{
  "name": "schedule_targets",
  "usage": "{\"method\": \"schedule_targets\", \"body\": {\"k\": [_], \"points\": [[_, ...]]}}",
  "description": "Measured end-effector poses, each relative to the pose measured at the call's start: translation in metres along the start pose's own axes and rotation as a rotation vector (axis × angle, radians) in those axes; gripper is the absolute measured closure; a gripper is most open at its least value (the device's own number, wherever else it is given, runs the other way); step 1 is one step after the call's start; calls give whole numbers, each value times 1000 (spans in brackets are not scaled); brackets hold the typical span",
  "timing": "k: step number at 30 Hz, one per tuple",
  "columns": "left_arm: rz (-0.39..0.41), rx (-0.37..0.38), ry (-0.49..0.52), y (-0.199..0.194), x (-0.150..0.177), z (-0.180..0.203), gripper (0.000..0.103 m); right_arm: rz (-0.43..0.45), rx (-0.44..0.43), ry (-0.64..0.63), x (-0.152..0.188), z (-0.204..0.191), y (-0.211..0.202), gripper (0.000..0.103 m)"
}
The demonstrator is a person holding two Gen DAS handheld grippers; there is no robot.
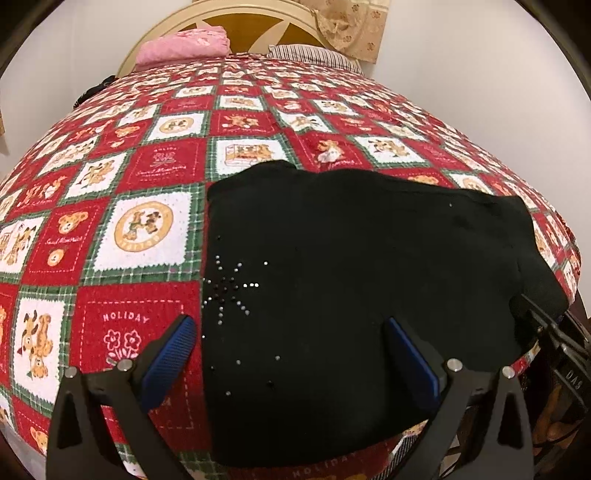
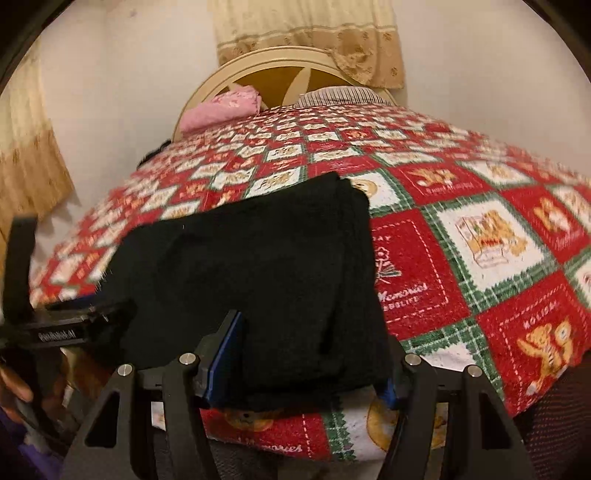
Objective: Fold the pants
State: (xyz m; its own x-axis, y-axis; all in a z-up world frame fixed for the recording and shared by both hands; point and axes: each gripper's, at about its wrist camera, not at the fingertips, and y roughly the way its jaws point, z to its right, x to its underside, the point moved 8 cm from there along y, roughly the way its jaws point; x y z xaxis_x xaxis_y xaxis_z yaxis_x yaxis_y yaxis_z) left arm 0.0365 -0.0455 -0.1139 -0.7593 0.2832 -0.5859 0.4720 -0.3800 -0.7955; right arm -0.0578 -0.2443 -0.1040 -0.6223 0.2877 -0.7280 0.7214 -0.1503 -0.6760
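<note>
Black pants [image 1: 351,258] lie folded into a thick rectangle near the front edge of the bed, with a rhinestone star [image 1: 225,288] at their left side. My left gripper [image 1: 291,323] hovers open over the near-left part of the pants; its left finger is above the bedspread and its right finger above the fabric. In the right wrist view the pants [image 2: 258,258] fill the middle. My right gripper [image 2: 312,332] straddles their near end, jaws apart; the fabric lies between them and hides the right fingertip. Whether the pads press is unclear. The right gripper [image 1: 543,325] also shows at the pants' right edge.
A red, green and white bear-print bedspread [image 1: 147,166] covers the bed. A pink cloth [image 1: 184,46] and a striped pillow [image 1: 310,55] lie by the round headboard [image 1: 258,18]. The bed's edge falls off just in front. A beige curtain [image 2: 306,33] hangs behind.
</note>
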Motion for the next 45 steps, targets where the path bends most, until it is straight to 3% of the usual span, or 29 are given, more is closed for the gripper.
{"method": "schedule_targets", "body": {"k": [6,13,15,16,17,19,22,27,31,45], "points": [[-16,-6,-13,-1,1,1,0,28,-55,90,1,10,-2,39],[-42,14,-7,-1,2,8,0,23,-12,24,1,2,1,38],[-43,21,-5,0,2,9,0,16,4,-6,1,0,1,43],[-41,25,-5,0,2,10,1,17,7,-18,1,0,0,52],[-37,29,-6,-1,2,10,4,19,-5,-20,0,-2,-1,57],[-14,36,-17,-5,0,8,28,19,-15,-12,0,-2,-1,59],[-20,127,-61,-9,-2,9,57,21,-6,-32,1,-6,-1,63],[-18,135,-56,-9,-3,13,69,21,16,-62,0,-11,-2,65],[-3,112,-35,-11,-5,17,73,30,52,-105,0,-17,-4,68],[105,47,22,-36,-22,13,75,115,79,-201,-22,-50,-28,71]]}}
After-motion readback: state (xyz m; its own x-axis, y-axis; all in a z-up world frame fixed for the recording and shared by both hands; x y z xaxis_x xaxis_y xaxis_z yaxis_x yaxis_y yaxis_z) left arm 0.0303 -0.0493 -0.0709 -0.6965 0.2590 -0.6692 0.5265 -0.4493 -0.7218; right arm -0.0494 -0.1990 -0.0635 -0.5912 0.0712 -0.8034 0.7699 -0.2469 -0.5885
